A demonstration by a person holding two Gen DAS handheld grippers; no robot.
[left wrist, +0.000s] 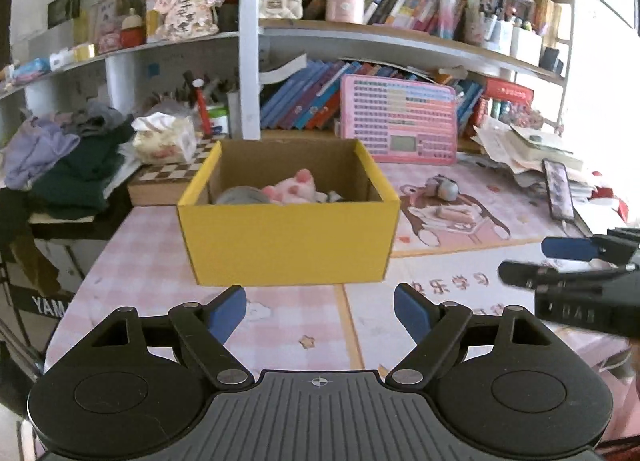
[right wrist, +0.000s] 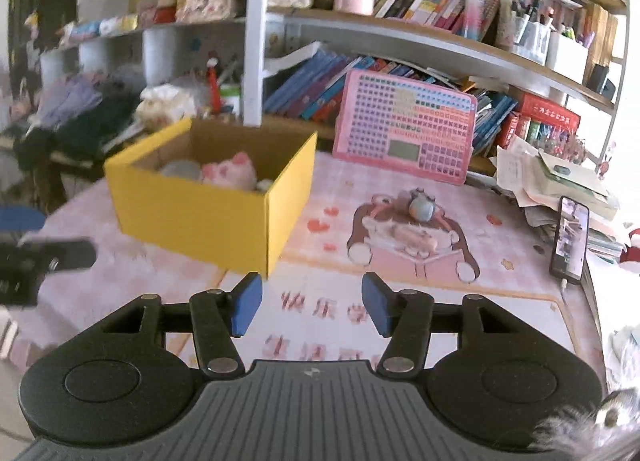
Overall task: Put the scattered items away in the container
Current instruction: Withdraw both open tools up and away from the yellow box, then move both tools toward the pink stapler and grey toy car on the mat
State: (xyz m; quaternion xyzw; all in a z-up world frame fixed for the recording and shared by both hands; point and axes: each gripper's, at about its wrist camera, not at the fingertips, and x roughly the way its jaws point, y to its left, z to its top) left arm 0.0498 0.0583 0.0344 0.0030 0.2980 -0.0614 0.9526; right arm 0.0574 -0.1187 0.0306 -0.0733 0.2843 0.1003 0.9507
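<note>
A yellow cardboard box (left wrist: 288, 237) (right wrist: 200, 217) stands on the pink desk mat, holding a pink plush toy (left wrist: 296, 189) (right wrist: 232, 173) and a grey soft item (left wrist: 240, 197) (right wrist: 180, 169). On the bear picture to its right lie a small grey figure (left wrist: 444, 187) (right wrist: 420, 207) and a pale pink item (left wrist: 456, 215) (right wrist: 412, 237). My left gripper (left wrist: 320, 311) hangs open just in front of the box with nothing between its blue pads. My right gripper (right wrist: 312, 309) is open and empty too, short of the two loose items; it shows at the right edge of the left wrist view (left wrist: 560, 261).
A pink keyboard toy (left wrist: 400, 121) (right wrist: 408, 129) leans against the bookshelf behind the mat. A phone (left wrist: 558, 189) (right wrist: 570, 241) lies at the right beside a paper stack (right wrist: 560, 185). Folded clothes (left wrist: 68, 157) and a chequered box (left wrist: 168, 177) sit left of the yellow box.
</note>
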